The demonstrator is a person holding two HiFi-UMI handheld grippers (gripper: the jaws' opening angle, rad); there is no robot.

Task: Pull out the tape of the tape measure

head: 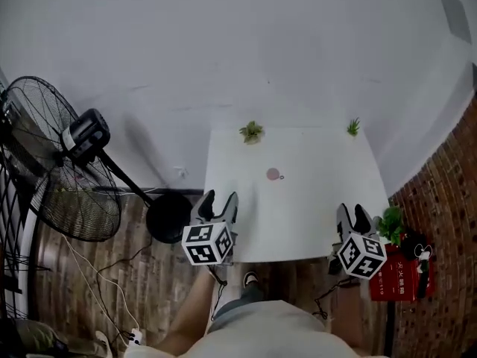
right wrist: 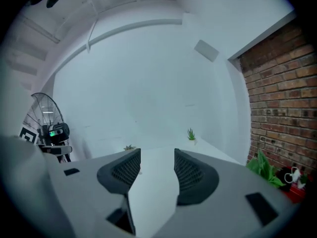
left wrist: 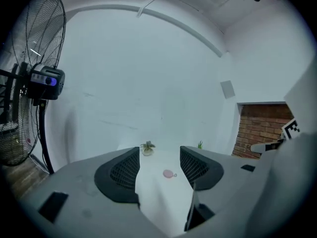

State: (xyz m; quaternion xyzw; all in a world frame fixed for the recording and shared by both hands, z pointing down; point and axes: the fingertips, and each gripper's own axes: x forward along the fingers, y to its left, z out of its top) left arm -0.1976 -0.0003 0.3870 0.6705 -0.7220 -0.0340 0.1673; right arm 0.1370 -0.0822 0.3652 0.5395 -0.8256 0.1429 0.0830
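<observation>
Item: tape measure, small pink disc, ahead of left tool and right tool, both wide, empty. Probably light, slippery (tab tiny); clamp case, draw tab.

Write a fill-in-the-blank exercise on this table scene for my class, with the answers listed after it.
1. The small round tape measure lying on the white table is ____ in colour.
2. The left gripper and the right gripper both hold nothing, and their jaws are ____.
3. At the table's far edge stand ____ small plants.
4. The fan stands on the person's ____ side.

Missing words: pink; open; two; left.
</observation>
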